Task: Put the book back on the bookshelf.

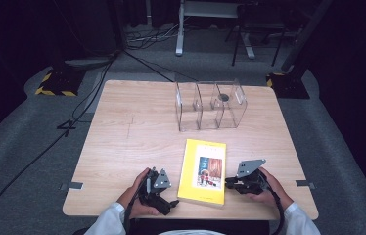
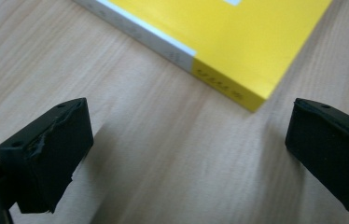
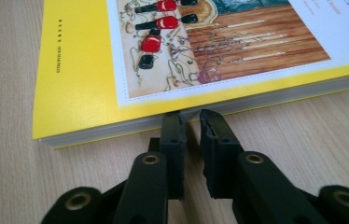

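Fingers (image 3: 172, 140) of the right gripper (image 3: 192, 122) nearly together at the flat yellow picture-cover book (image 1: 203, 171); left gripper (image 2: 186, 140) spread wide, near the desk's (image 1: 122, 127) front edge.

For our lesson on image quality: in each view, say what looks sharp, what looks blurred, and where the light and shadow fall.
High view: the table is brightly lit, the surrounding room dark, the clear holder faintly glinting. Left gripper view: the book spine text is blurred, and soft shadows lie on the wood by the left gripper. Right gripper view: the cover picture is sharp; the right gripper near its base is softer.
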Tool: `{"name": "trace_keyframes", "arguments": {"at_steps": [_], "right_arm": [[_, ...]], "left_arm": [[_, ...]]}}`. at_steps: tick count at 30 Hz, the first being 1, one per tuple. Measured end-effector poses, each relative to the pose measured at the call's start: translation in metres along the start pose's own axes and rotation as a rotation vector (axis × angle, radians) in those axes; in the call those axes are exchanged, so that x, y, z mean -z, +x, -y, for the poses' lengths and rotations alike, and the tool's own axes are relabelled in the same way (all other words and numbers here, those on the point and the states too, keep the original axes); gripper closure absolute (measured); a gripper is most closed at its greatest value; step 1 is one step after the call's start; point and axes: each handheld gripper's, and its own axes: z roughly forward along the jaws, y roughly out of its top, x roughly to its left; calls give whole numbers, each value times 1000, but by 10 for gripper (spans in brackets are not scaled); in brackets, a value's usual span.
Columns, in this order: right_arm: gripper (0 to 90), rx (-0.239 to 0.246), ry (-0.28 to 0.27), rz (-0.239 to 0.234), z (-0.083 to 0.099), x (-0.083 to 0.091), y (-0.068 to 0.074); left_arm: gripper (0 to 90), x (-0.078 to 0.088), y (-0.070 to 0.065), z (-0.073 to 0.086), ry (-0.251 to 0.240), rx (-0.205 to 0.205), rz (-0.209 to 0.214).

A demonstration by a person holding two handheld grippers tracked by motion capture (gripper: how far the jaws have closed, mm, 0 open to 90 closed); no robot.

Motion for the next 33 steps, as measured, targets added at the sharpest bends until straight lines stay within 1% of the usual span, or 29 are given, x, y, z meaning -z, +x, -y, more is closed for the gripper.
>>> {"name": "trace_keyframes", "arguments": {"at_steps": [1, 2, 6, 7, 8, 9, 10, 11, 12, 14, 15, 16, 18, 20, 22, 23, 24, 26, 28, 29, 31, 33], "right_arm": [[822, 10, 2, -4, -1, 0, 1], [822, 9, 2, -3, -1, -1, 1], [833, 14, -2, -2, -2, -2, 2], [835, 13, 0, 0, -3, -2, 2], [847, 15, -3, 4, -3, -2, 3], [851, 25, -6, 1, -3, -2, 3], [859, 21, -16, 0, -3, -2, 3], [859, 13, -32, 2, -4, -2, 3], [859, 8, -36, 1, -5, -2, 3], [862, 6, -44, 1, -5, -2, 3], [867, 5, -51, -1, -5, -3, 4], [867, 12, -43, 2, -6, -2, 4], [866, 11, -40, 2, -7, -2, 4], [865, 14, -29, 7, -7, -2, 3], [865, 10, 0, 11, -8, -2, 2], [865, 9, 5, 13, -8, -2, 2], [865, -1, 14, 5, -8, -3, 1], [866, -10, 52, -2, -9, -2, -1], [865, -23, 66, 5, -10, -2, -3], [865, -29, 72, 2, -10, -1, -5], [865, -26, 97, 6, -12, -1, -7], [865, -23, 103, 3, -13, -1, -6]], "left_arm": [[12, 0, -1, 0, 0, 0, 0], [12, 0, -2, 0, 3, 1, -7], [13, 1, -1, -2, 17, 6, -8], [22, 1, -1, -2, 12, 10, -13], [52, 2, -1, -2, 7, 7, -16], [108, 3, 0, -2, -5, 9, -17], [161, 3, -1, -2, -15, 2, -20], [168, 3, -1, -3, -13, -6, -28], [156, 3, -2, -3, -15, -12, -33], [179, 4, -3, -3, -19, -18, -34], [179, 5, -4, -4, -32, -20, -34], [175, 7, -4, -5, -41, -18, -31], [172, 9, -5, -6, -62, -16, -20], [175, 11, -6, -8, -78, -17, -24], [182, 11, -8, -9, -86, -23, -24], [185, 10, -8, -10, -91, -25, -21], [190, 9, -8, -10, -94, -22, -18], [196, 8, -8, -12, -93, -26, -21], [196, 6, -7, -12, -95, -25, -13], [197, 4, -7, -12, -91, -24, -20], [199, 2, -7, -13, -79, -24, -31], [199, 1, -6, -13, -84, -25, -33]]}}
